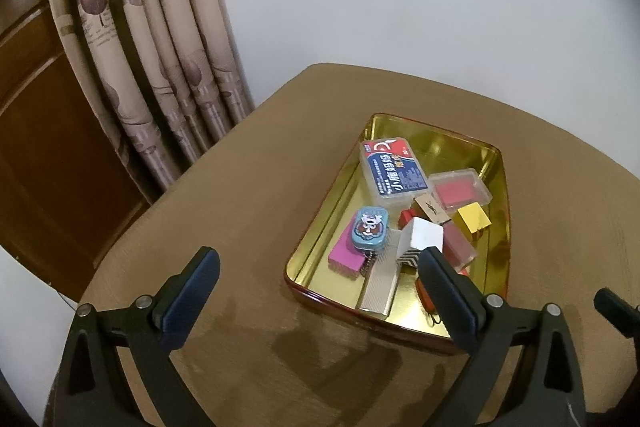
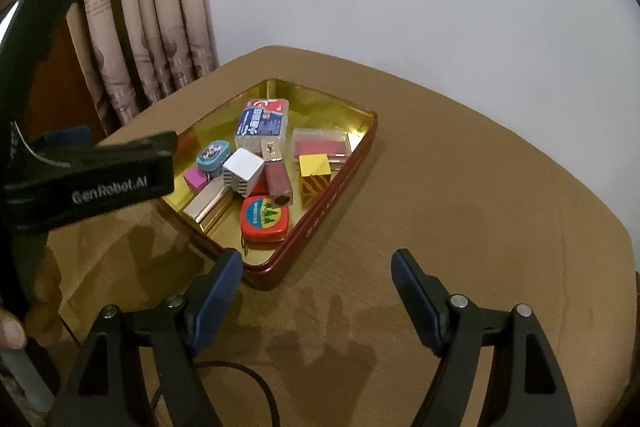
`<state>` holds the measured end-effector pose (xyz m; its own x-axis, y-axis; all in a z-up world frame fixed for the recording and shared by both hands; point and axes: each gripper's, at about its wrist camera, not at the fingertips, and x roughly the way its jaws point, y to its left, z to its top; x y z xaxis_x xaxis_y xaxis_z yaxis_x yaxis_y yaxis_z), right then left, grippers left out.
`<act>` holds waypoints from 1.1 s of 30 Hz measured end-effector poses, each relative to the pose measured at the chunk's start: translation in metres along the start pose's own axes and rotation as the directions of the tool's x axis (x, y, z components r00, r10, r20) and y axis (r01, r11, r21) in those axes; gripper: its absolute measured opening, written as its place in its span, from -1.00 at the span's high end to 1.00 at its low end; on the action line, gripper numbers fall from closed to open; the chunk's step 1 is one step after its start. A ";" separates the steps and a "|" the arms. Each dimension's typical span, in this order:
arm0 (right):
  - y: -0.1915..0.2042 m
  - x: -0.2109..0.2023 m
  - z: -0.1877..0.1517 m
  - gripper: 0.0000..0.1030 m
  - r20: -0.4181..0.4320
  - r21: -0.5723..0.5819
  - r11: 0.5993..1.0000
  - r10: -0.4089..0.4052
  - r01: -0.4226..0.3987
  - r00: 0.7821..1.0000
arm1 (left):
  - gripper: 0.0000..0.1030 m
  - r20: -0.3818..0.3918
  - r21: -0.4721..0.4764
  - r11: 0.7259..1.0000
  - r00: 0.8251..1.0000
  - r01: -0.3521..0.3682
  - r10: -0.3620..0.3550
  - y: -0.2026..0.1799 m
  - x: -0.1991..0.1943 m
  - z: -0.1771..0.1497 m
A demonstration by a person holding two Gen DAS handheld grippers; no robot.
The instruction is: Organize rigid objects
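Observation:
A gold-lined tin tray (image 1: 496,163) (image 2: 360,147) with red outer walls sits on the tan table and holds several small rigid items: a clear case with a blue and red label (image 1: 394,171) (image 2: 262,123), a clear box with red contents (image 1: 460,193) (image 2: 320,145), a blue oval tin (image 1: 370,229) (image 2: 213,155), a white block (image 1: 422,239) (image 2: 244,171), a gold cube (image 1: 474,221) (image 2: 315,173), a pink block (image 1: 344,259) and a red tape measure (image 2: 265,219). My left gripper (image 1: 318,261) is open and empty above the tray's near edge. My right gripper (image 2: 318,267) is open and empty near the tray's front corner.
The tan table (image 1: 248,187) (image 2: 460,187) has rounded edges. A patterned curtain (image 1: 160,47) and a brown wooden door (image 1: 40,115) stand at the left, a white wall behind. The left gripper's body (image 2: 88,179) fills the left of the right wrist view. A black cable (image 2: 256,383) lies near.

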<state>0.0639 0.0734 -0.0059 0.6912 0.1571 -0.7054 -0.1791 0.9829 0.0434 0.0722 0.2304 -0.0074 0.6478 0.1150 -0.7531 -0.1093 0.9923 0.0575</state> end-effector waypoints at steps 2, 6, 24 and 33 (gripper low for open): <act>-0.002 -0.004 0.001 -0.54 0.013 0.011 1.000 -0.009 0.009 1.000 | -0.92 0.003 0.005 1.000 1.000 0.004 -0.004 -0.002 -0.002 0.000; -0.005 -0.008 -0.001 -0.54 0.028 0.036 0.999 -0.013 0.012 1.000 | -0.92 0.016 0.020 1.000 1.000 -0.001 0.000 -0.005 -0.006 0.000; -0.002 0.006 -0.002 -0.54 0.006 0.024 1.000 -0.012 0.012 1.000 | -0.92 0.011 0.026 1.000 1.000 0.002 -0.002 -0.009 -0.003 0.000; 0.006 0.009 0.004 -0.54 0.006 0.007 1.000 -0.006 0.006 1.000 | -0.92 0.007 0.020 1.000 1.000 0.017 -0.017 -0.008 -0.002 0.000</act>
<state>0.0718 0.0807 -0.0093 0.6966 0.1519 -0.7011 -0.1703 0.9844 0.0441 0.0719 0.2226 -0.0064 0.6549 0.0983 -0.7493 -0.0832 0.9949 0.0579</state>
